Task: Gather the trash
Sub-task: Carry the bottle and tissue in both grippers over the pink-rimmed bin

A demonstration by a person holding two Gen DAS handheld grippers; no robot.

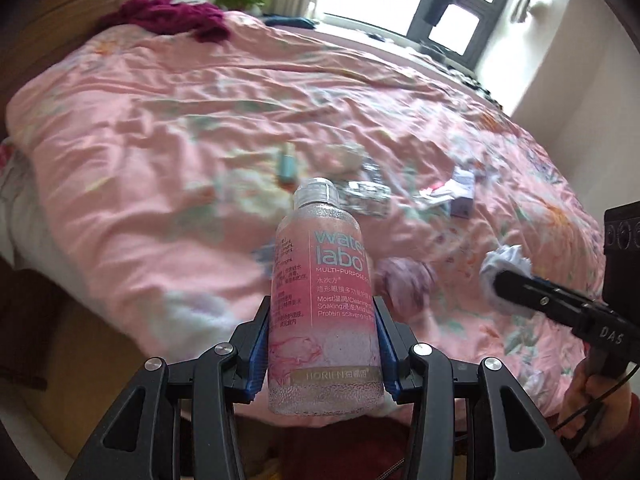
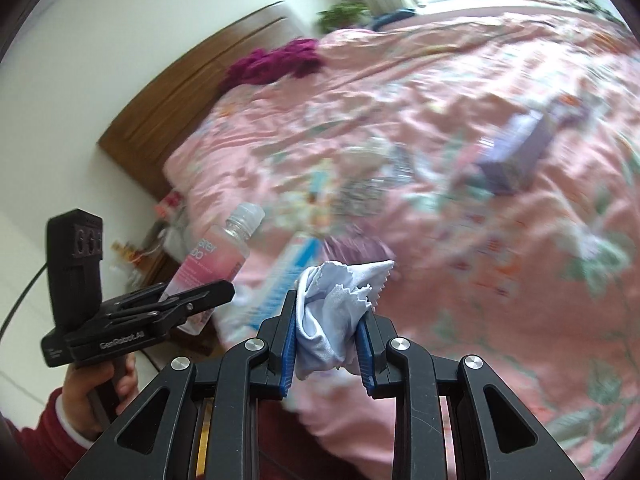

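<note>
Left gripper (image 1: 322,344) clamps contact-lens solution bottle (image 1: 322,300) low; right gripper (image 2: 326,332) pinches crumpled cloth (image 2: 340,300). Risk: bottle pivots out, cloth slips loose over bed (image 1: 160,128).

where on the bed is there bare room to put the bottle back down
The widest bare stretch of quilt runs from the magenta cloth near the headboard down to the teal tube. It is crowded ahead of the bottle: foil packs, purple box, crumpled purple wad.
</note>
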